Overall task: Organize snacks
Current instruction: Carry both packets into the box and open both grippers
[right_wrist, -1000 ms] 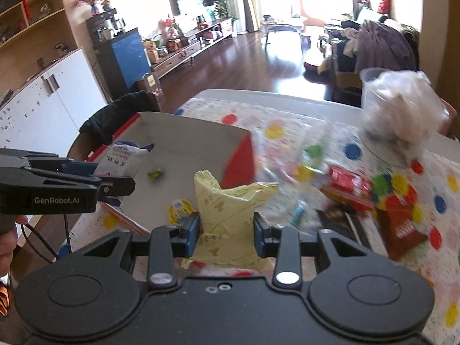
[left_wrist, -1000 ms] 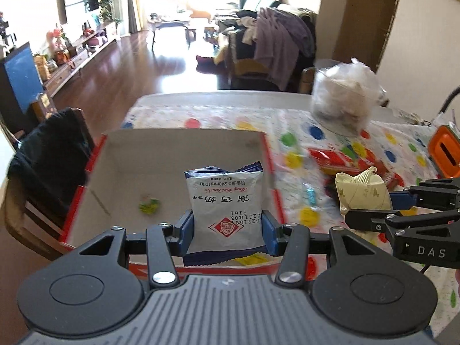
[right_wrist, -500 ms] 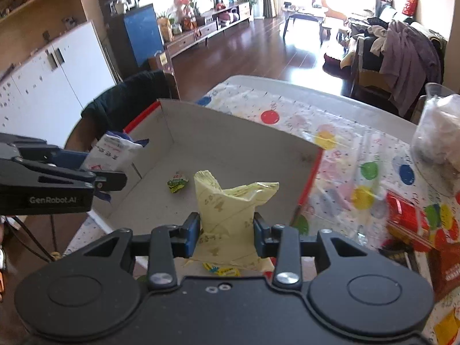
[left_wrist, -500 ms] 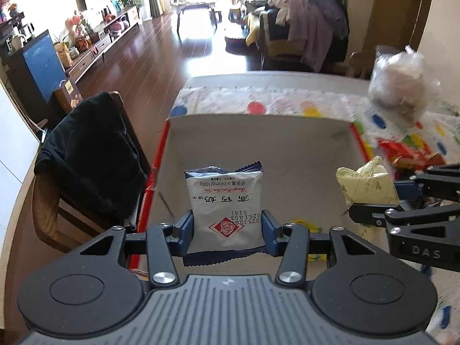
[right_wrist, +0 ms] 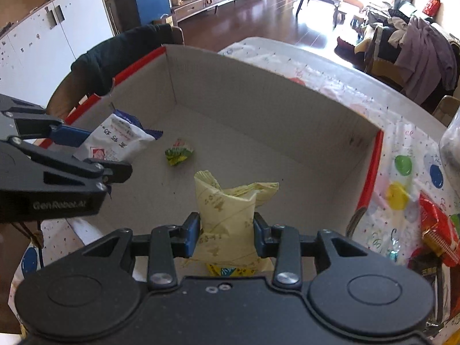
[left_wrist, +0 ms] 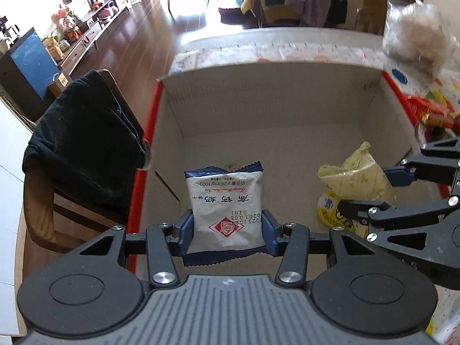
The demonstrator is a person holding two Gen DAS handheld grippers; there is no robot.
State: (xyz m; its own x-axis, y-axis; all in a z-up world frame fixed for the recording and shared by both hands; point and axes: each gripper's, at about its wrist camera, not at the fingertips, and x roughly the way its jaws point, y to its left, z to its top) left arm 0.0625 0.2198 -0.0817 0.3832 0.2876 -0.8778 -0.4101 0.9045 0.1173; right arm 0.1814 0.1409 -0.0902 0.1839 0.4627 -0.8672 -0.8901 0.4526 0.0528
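The white snack packet [left_wrist: 227, 211] with blue edges and a red diamond mark is held in the left claw [left_wrist: 227, 231]. The two blue pads [left_wrist: 185, 230] press on its left and right sides, so the claw is about half closed, only as wide as the packet. The packet stands upright between the pads, above the near left part of the cardboard box [left_wrist: 276, 100]. In the right wrist view the same packet [right_wrist: 115, 143] shows at the left, just inside the red edge of the box.

The pale yellow snack bag [right_wrist: 227, 215] is held in the right claw [right_wrist: 227, 231]. Its blue pads [right_wrist: 192, 230] pinch the bag at the lower part, and the top of the bag is crumpled and opens out above them. This claw is a little narrower than the left one. In the left wrist view the yellow bag [left_wrist: 356, 178] hangs over the near right part of the box, and the right claw [left_wrist: 379, 189] comes in from the right side.

On the floor of the box [right_wrist: 258, 132] lies a small green and yellow wrapper [right_wrist: 178, 152], between the two held snacks and a little farther away. A yellow package [left_wrist: 330, 210] with blue print lies under the yellow bag.

The box stands on the counter [right_wrist: 402, 149], which has a cloth with coloured dots. To the right of the box lie red snack packs [right_wrist: 437, 227]. At the far right stands a clear plastic bag [left_wrist: 417, 34]. A chair with a black garment [left_wrist: 83, 146] is just to the left of the box.
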